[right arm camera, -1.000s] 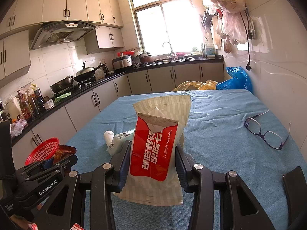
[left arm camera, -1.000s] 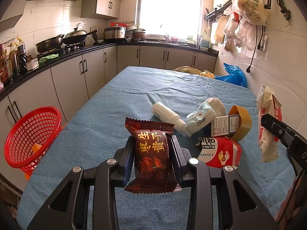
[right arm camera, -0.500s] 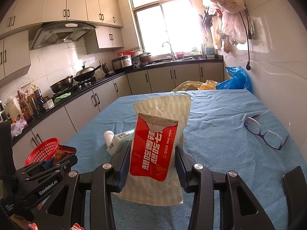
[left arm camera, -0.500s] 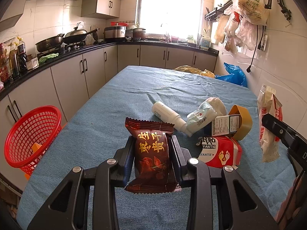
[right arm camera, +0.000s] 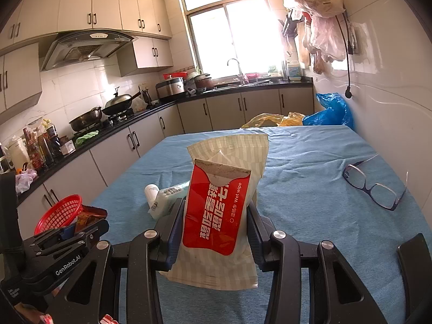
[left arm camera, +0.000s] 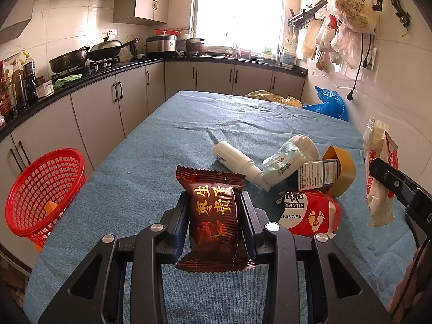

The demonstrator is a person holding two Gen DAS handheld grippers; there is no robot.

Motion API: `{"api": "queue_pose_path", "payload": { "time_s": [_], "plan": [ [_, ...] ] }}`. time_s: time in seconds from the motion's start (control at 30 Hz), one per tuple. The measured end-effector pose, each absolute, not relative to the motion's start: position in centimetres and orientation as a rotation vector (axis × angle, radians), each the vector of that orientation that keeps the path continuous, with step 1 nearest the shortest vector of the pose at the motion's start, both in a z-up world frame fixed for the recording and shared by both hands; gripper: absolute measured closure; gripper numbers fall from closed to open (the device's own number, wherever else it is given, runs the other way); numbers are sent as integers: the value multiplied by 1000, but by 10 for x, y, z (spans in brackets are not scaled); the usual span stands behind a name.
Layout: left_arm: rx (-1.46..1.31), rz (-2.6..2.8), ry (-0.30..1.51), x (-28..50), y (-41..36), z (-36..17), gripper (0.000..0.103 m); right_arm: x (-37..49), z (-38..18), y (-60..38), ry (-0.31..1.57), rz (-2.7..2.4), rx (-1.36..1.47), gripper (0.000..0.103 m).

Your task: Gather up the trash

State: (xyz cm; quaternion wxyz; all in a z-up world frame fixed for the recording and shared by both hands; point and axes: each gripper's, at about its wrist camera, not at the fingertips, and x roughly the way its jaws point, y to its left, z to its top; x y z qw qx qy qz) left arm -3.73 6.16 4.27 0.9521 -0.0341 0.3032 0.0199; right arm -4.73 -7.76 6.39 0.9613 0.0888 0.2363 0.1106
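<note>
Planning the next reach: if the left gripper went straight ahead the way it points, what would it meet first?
Probably the white bottle, lying on the table just beyond the brown snack pack held by the left gripper; depth is uncertain.

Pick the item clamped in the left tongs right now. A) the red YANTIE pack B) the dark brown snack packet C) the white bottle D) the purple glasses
B: in the left wrist view the left tongs are shut on the dark brown snack packet, held above the blue tablecloth, while the white bottle and the red YANTIE pack lie on the cloth beyond.
</note>
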Motion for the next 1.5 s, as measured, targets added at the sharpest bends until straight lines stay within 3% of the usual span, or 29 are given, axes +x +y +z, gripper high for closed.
{"api": "queue_pose_path", "payload": {
  "time_s": [1.5],
  "plan": [
    [-98,49,601,-51,81,49,69,-51,66,-73,474,226,177,57]
  ]
}}
